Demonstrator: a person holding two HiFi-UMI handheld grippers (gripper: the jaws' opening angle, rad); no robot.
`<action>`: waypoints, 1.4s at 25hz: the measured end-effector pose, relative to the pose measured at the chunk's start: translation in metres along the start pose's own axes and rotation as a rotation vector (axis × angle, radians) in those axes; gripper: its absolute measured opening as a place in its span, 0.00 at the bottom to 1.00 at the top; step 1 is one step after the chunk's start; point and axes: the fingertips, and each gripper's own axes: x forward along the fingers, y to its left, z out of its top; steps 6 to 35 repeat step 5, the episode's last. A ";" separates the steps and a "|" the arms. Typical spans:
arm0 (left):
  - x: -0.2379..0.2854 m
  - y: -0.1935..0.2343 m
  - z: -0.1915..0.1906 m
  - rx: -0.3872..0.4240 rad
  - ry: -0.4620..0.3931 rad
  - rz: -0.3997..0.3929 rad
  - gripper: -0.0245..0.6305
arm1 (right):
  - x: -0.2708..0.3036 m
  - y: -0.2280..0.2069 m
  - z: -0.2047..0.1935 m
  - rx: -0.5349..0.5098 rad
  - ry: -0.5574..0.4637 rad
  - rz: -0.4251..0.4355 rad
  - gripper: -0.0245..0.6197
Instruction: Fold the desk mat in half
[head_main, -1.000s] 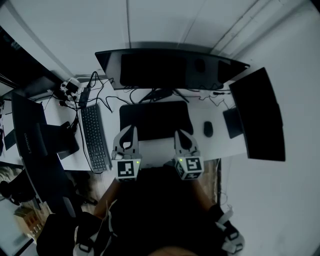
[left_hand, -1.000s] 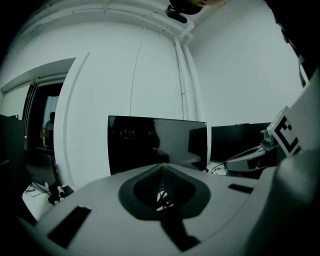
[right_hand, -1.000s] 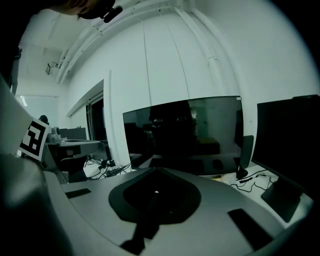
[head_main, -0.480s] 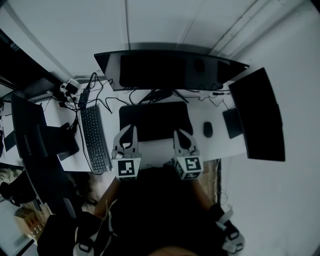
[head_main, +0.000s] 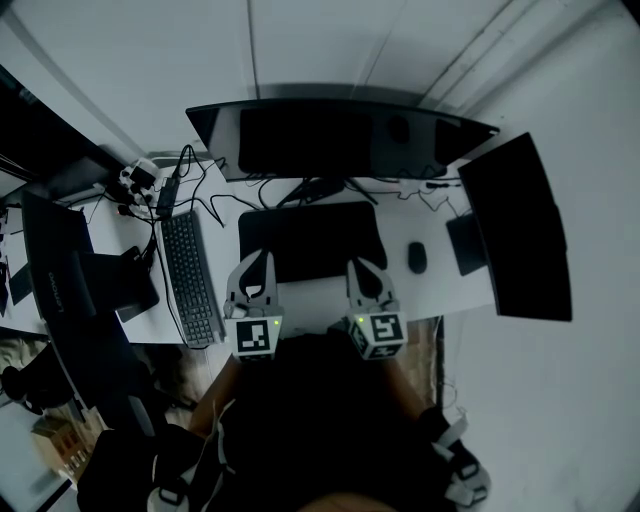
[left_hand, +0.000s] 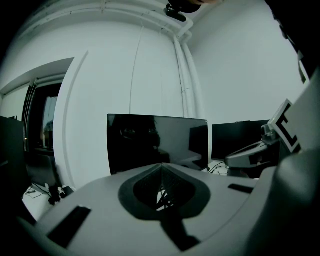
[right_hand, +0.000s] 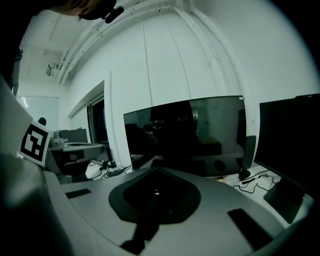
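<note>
Head view looks down on a smooth white bench set against a pale wall. A wide, glossy curved monitor stands at 12 o'clock and a second dark screen at 3. The desk mat, a matte black rectangle, lies flat at centre. At 6 o'clock, just off its near edge, the left gripper and right gripper hover with their fingers pressed together, holding nothing.

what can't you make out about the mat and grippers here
Near edge of the desk mat: head view, partly covered by the left gripper and right gripper.
Whether their tips touch the mat: head view looks steeply down, height unreadable.
Mat in the left gripper view: hidden behind the shut jaws.
</note>
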 end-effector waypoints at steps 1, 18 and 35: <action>0.000 0.000 0.000 0.001 0.002 0.000 0.05 | 0.000 0.000 0.000 0.000 -0.001 0.001 0.05; 0.000 0.001 -0.001 -0.001 0.002 0.005 0.05 | 0.000 0.001 0.001 -0.002 0.000 0.002 0.05; 0.000 0.001 -0.001 -0.001 0.002 0.005 0.05 | 0.000 0.001 0.001 -0.002 0.000 0.002 0.05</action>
